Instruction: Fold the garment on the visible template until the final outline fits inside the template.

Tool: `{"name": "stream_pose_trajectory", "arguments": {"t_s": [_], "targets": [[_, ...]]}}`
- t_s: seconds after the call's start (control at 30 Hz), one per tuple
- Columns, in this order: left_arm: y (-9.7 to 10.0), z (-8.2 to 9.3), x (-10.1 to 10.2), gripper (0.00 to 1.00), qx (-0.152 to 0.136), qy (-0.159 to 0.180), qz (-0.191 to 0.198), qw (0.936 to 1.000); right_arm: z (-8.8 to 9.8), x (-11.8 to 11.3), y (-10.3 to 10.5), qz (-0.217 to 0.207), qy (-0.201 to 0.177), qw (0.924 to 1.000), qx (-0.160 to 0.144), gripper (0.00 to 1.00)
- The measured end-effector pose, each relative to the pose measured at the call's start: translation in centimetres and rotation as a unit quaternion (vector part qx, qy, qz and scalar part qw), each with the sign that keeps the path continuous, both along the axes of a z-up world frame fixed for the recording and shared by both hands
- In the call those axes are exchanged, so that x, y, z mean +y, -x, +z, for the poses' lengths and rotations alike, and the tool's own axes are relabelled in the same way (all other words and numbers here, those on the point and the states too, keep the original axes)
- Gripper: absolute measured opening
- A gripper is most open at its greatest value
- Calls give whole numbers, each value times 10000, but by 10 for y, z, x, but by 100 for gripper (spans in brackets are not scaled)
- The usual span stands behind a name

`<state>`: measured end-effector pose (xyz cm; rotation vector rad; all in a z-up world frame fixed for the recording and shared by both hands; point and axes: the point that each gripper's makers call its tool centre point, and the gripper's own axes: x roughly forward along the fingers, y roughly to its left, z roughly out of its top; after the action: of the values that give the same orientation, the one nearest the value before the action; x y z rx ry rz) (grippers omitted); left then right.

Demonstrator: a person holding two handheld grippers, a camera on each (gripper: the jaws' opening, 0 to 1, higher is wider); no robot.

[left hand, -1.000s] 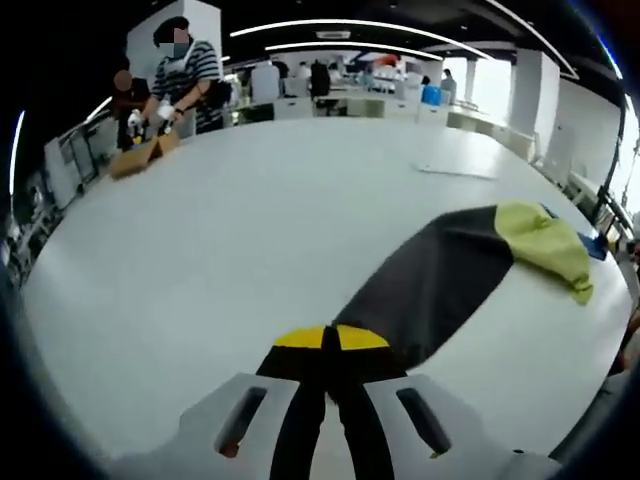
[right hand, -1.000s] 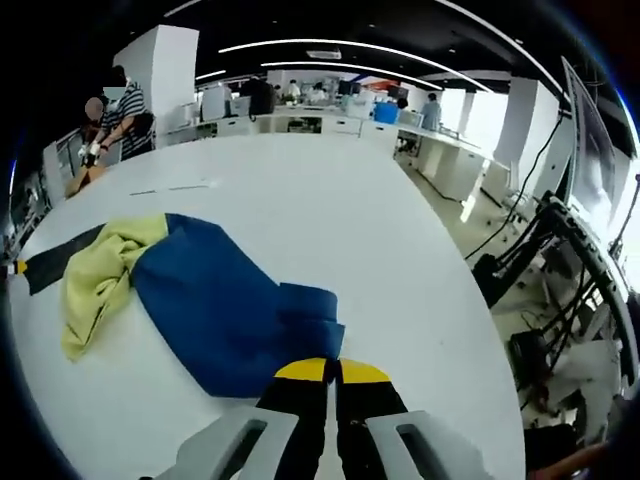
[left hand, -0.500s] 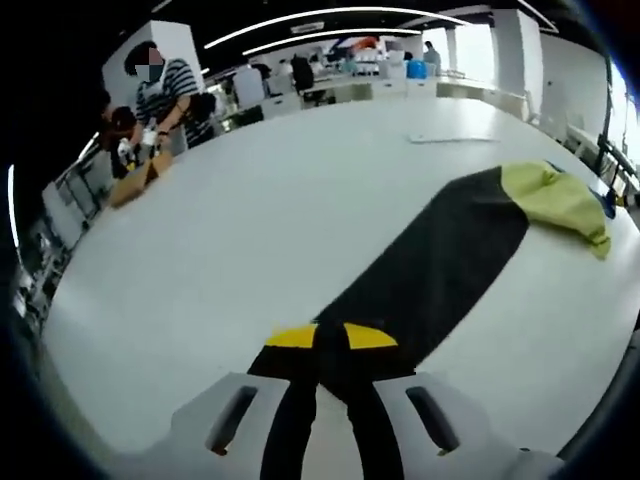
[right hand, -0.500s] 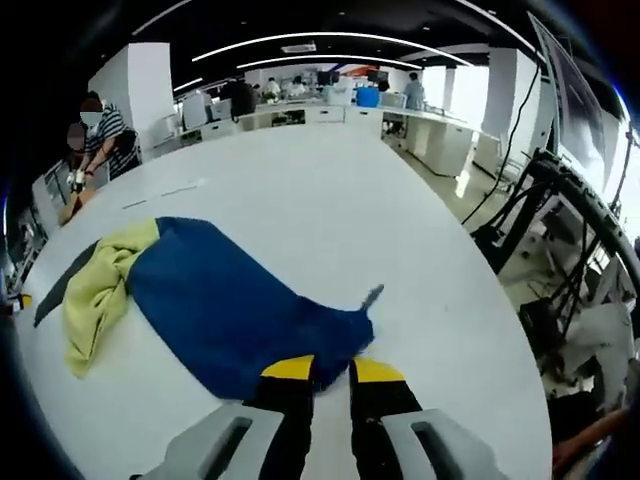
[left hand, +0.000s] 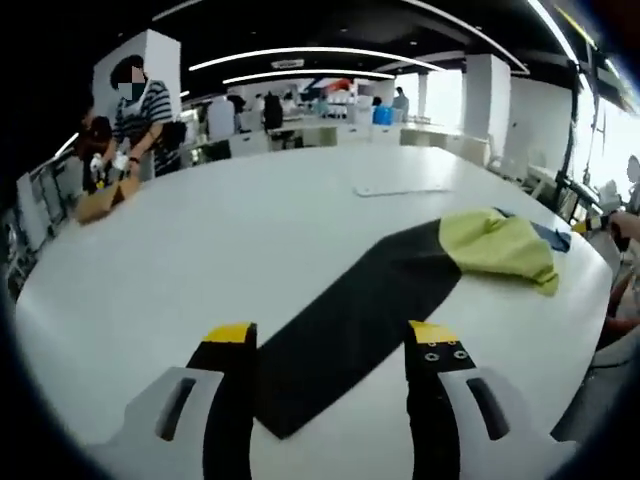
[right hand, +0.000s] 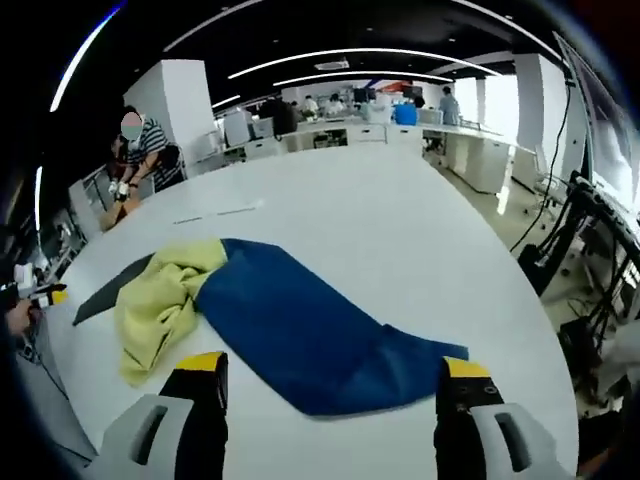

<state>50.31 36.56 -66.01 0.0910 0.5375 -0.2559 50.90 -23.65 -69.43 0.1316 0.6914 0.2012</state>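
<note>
Both grippers have let go since a moment ago: the left gripper (left hand: 332,345) and the right gripper (right hand: 332,378) now hold their fingers wide apart, clamped on nothing. Between them the garment (right hand: 290,325) lies stretched flat across the white counter (left hand: 220,250), black sleeve (left hand: 350,310) at one end, blue sleeve (right hand: 320,335) at the other, yellow-green middle (left hand: 498,245) bunched. At the far edge a person (left hand: 135,110) handles what may be a cardboard box (left hand: 100,203), contents unclear.
</note>
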Motion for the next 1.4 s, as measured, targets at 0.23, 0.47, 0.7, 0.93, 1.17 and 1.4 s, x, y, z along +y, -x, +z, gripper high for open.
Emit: {"name": "stream_pose_trajectory", "arguments": {"t_s": [0.23,0.47,0.7,0.93,1.17,1.4], "targets": [[7,16,-40,73,-134,256,-510,9983,12,56,-2,838,-186,9962,-114,99],[15,31,-74,87,-291,118,-1081,9936,20,110,2,1732,-234,9844,-185,99],[23,36,-96,97,-377,157,-1380,9896,26,162,13,2724,-296,9616,-143,99],[26,42,-114,99,-441,152,-1612,9858,30,197,23,3383,-234,9405,-217,93],[32,41,-125,99,-385,-34,-1787,9831,20,222,30,3991,195,9163,-269,88],[38,42,-132,99,-378,41,-1874,9816,2,241,38,4599,926,8824,-363,77]]}}
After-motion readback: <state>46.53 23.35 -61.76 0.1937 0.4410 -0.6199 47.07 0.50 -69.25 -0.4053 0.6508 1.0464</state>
